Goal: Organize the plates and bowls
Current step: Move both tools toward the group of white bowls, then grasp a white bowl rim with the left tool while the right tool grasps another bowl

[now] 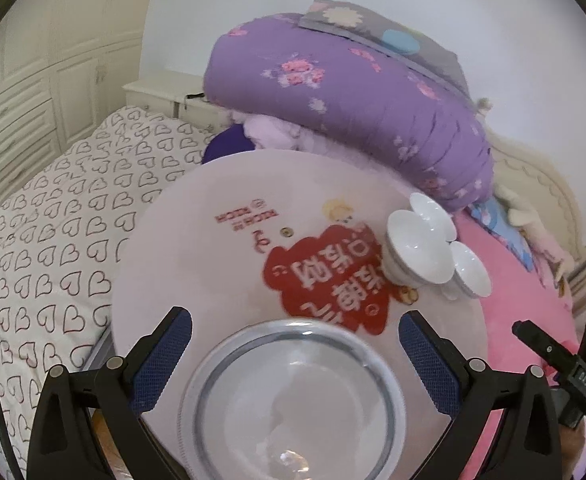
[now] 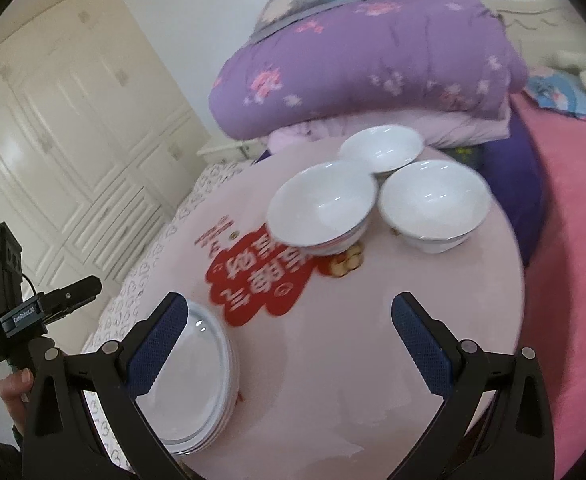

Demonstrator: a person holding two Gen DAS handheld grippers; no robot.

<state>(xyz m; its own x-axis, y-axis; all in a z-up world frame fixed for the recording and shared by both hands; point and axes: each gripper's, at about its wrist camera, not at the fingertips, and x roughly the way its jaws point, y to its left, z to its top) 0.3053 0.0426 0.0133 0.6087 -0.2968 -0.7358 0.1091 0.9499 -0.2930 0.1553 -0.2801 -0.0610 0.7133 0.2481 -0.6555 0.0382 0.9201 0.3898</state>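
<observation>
Plates (image 2: 197, 376) sit stacked at the bench's (image 2: 333, 380) near left edge, right under the left gripper (image 1: 295, 344), whose jaws are spread and empty. That part looks done. Two stacked bowls (image 2: 323, 208), a single bowl (image 2: 433, 204) and a dish (image 2: 381, 147) cluster at the far edge, apparently not yet nested. Right gripper (image 2: 289, 328) hangs apart, empty. Quilt (image 2: 373, 60) crowds behind.

white bowls (image 2: 325, 208) and grey-rimmed white plates (image 2: 189, 380) are seen on a pale pink table (image 2: 333, 360) (red sticker (image 2: 253, 280) printed at its centre); the quilt (image 2: 373, 64) is purple, flowered.
</observation>
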